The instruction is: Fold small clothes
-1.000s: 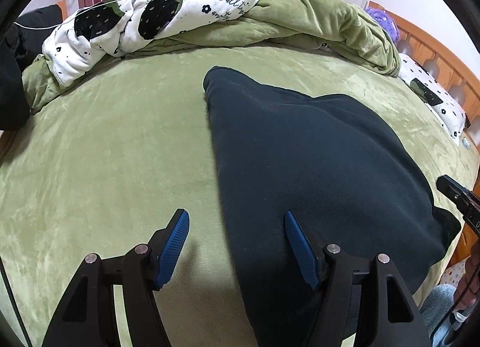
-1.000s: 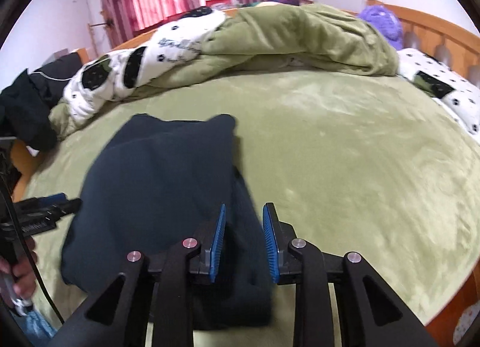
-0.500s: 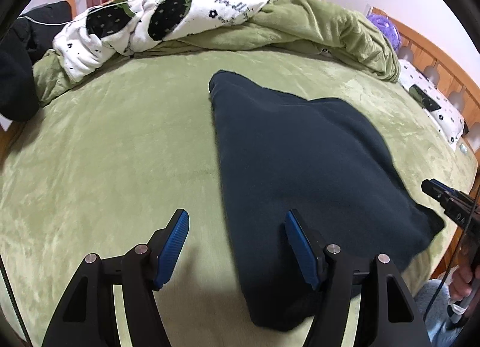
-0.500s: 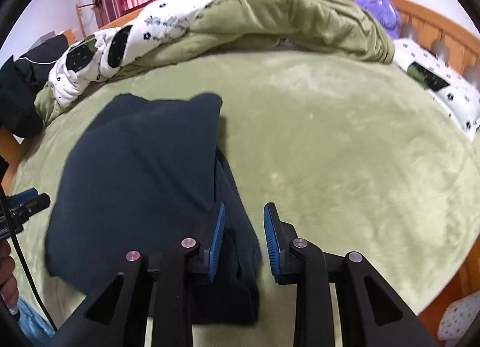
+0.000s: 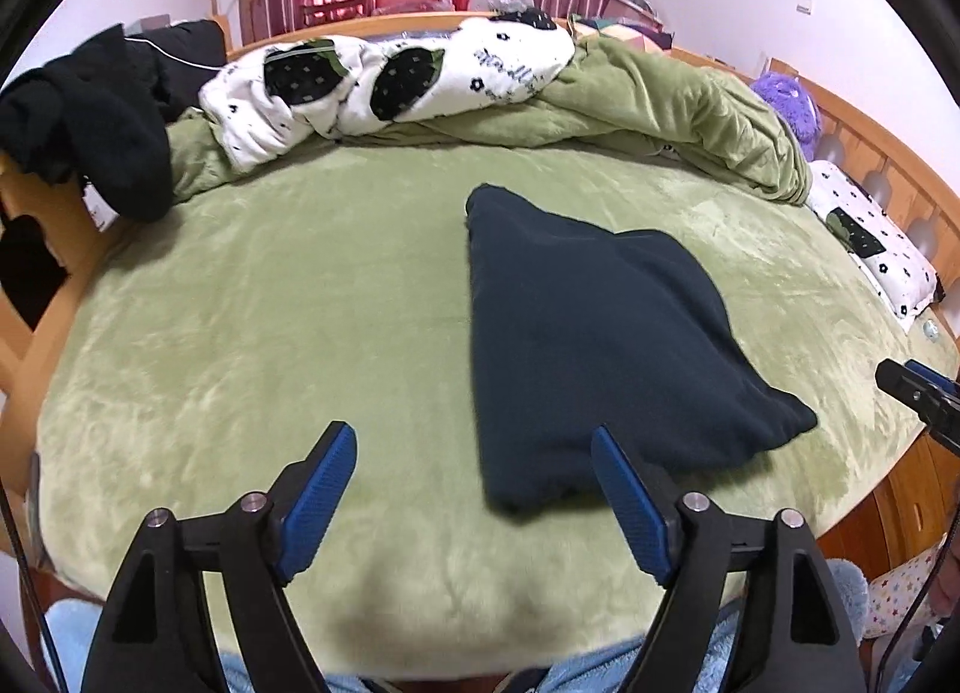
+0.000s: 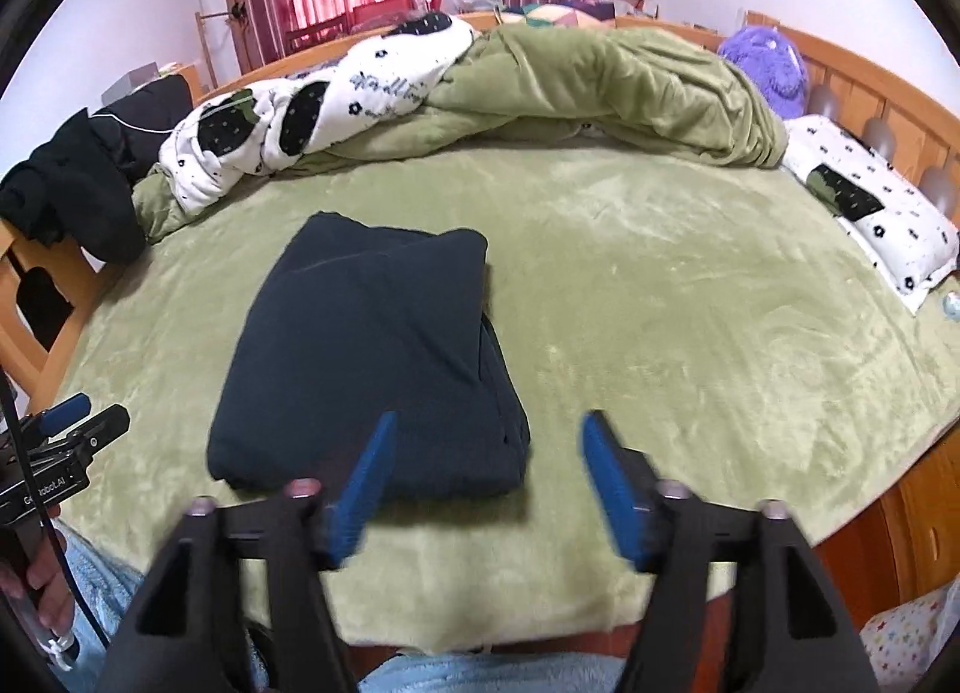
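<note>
A dark navy garment lies folded flat on the green bed cover; it also shows in the right wrist view. My left gripper is open and empty, held back near the bed's front edge, to the left of the garment's near end. My right gripper is open and empty, just in front of the garment's near right corner, apart from it. The left gripper's tip shows at the left edge of the right wrist view, and the right gripper's tip at the right edge of the left wrist view.
A bunched green quilt and a white flower-print blanket lie along the far side. Black clothes hang over the wooden frame at the left. A pillow and a purple plush toy are at the right by the headboard.
Both grippers have pulled back toward the bed's front edge, away from the garment. The right gripper has opened from nearly shut to wide. The garment lies still.
</note>
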Tool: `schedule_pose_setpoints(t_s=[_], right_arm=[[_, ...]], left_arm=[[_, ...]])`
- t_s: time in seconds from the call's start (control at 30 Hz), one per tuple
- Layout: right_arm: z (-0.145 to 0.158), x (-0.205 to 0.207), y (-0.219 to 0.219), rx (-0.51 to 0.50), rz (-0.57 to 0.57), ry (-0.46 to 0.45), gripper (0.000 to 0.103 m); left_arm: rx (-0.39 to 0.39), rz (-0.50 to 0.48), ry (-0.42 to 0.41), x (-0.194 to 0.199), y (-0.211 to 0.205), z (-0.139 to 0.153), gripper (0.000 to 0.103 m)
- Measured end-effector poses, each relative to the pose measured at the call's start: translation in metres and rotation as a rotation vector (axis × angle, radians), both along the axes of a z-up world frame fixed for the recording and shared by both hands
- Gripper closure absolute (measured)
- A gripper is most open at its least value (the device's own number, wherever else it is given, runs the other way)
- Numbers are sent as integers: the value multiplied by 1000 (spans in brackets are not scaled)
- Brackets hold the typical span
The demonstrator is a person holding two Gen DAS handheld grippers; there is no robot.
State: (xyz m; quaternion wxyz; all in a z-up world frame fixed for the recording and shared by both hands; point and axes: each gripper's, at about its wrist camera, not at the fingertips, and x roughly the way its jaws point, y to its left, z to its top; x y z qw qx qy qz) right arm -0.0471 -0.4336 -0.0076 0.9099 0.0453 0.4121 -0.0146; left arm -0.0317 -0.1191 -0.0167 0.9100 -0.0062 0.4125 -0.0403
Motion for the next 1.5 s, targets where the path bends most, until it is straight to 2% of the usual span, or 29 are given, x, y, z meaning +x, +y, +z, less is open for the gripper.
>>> schedule_pose_setpoints(t_s=[0.1, 0.2, 0.37, 0.77, 1.5], right_arm=[[11, -22, 4, -10, -13, -31, 17], [16, -37, 7, -12, -16, -39, 14], [19, -55, 14, -37, -18, -42, 14], [28, -78, 15, -44, -31, -61, 14], [32, -83, 14, -39, -45, -68, 14]], left_arm=[[-6, 5, -16, -17, 4, 11, 20], [-1, 6, -33, -33, 8, 19, 20], [16, 3, -51, -50, 11, 28, 20], [19, 7, -66, -63, 15, 36, 20], [6, 13, -53, -67, 22, 41, 20]])
